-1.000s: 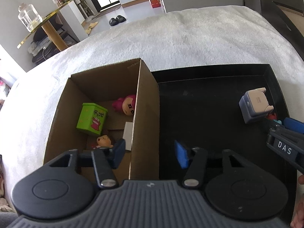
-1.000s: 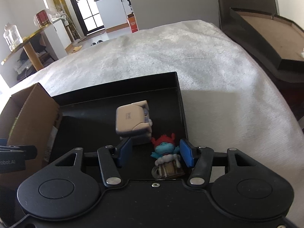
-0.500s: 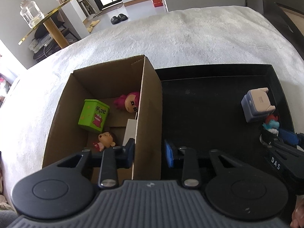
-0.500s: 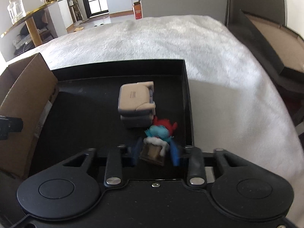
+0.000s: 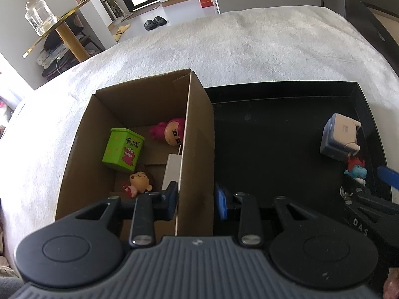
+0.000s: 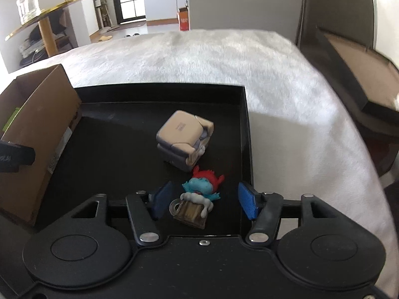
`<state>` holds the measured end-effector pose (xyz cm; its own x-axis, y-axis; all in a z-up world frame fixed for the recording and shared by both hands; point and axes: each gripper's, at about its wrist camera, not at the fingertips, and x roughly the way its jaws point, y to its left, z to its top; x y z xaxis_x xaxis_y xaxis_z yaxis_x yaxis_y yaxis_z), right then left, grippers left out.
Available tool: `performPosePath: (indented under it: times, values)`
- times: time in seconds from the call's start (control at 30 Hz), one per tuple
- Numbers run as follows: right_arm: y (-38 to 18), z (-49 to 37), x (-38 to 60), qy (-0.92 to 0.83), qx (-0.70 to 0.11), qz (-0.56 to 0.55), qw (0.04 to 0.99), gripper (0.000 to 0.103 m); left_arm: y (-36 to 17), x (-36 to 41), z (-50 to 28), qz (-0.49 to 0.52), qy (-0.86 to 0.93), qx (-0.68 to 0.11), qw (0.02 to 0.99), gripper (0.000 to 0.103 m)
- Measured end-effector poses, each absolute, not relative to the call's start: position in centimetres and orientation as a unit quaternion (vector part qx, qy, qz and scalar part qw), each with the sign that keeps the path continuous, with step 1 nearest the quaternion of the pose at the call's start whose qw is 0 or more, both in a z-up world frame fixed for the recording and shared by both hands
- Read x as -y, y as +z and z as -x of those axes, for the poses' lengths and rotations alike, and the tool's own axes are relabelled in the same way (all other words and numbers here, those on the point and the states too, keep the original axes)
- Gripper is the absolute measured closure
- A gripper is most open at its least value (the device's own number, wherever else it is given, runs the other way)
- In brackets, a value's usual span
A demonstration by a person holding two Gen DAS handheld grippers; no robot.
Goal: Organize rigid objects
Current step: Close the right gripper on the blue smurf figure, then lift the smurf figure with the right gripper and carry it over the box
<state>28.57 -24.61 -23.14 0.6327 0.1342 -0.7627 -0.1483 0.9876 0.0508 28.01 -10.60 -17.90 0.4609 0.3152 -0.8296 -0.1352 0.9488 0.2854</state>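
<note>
Right gripper (image 6: 203,200) jaws are opening around the blue red-haired figurine (image 6: 200,189), while left gripper (image 5: 197,199) is clamping the brown cardboard box (image 5: 197,137) wall; regrasping seems next.

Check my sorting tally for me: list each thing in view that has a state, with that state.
Cardboard box: open-topped, wall pinched by left gripper.
Green tin: in box, tilted.
Pink-haired head: in box, on its side.
Small doll: in box, lying down.
Black tray: holds two toys.
Beige-and-grey cube: on tray, tilted.
Blue figurine: on tray, lying between right gripper fingers, which are opening, apart from it.
</note>
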Motion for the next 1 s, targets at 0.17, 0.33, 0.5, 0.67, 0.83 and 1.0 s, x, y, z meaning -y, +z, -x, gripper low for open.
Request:
performPosePath:
  times: [0.17, 0.33, 0.5, 0.67, 0.83, 1.0]
  values:
    - [-23.8, -29.1, 24.3, 0.075, -0.436, -0.002, 0.897, 0.044, -17.9, 10.5, -28.1, -0.085, 0.130, -0.503, 0.850, 0.071]
    - [-24.1, -29.2, 23.3, 0.096, -0.444, -0.034, 0.890, 0.045, -17.9, 10.1, -28.1, -0.083, 0.130, -0.503, 0.851, 0.071]
    - [-24.1, -29.1, 22.6, 0.094, -0.441, -0.017, 0.892, 0.044, -17.8, 9.6, -27.9, -0.077, 0.132, -0.504, 0.850, 0.071]
    - [-24.1, -29.4, 22.5, 0.078, -0.434, -0.010, 0.898, 0.045, -17.8, 9.4, -27.7, -0.074, 0.130, -0.505, 0.850, 0.070]
    - [-24.1, -29.2, 22.5, 0.070, -0.428, 0.016, 0.901, 0.065, -17.6, 9.3, -27.7, -0.076, 0.127, -0.504, 0.851, 0.070]
    - [-23.8, -28.9, 22.8, 0.075, -0.431, 0.014, 0.899, 0.066, -17.4, 9.0, -27.4, -0.073, 0.122, -0.508, 0.850, 0.067]
